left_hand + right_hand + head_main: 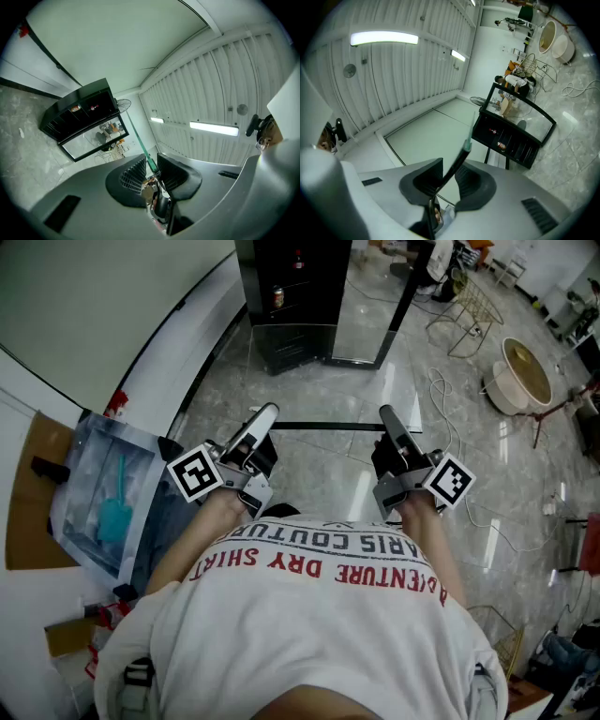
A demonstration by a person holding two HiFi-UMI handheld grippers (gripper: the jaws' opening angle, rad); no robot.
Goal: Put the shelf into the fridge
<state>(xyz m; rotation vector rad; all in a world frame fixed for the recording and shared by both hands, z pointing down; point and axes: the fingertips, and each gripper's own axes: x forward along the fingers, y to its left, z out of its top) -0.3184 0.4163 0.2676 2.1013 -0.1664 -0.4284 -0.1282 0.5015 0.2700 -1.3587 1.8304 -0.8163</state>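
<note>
A clear glass shelf point(328, 451) with a dark front strip hangs level in front of me, over the marble floor. My left gripper point(266, 418) is shut on its left edge and my right gripper point(388, 418) is shut on its right edge. In the left gripper view the shelf's green edge point(140, 145) runs up out of the left gripper point(151, 165). In the right gripper view the shelf's edge point(461, 157) sits between the ribbed pads of the right gripper point(449, 178). The black fridge point(291, 296) stands ahead with its glass door point(375, 310) swung open; it also shows as the fridge point(79, 112) and the fridge point(511, 138).
A white wall point(112, 315) runs along the left, with a plastic bag holding something blue point(108, 498) on a surface at my left side. To the right lie a white cable point(450, 399), a round tub point(520, 376) and a wire rack point(473, 310).
</note>
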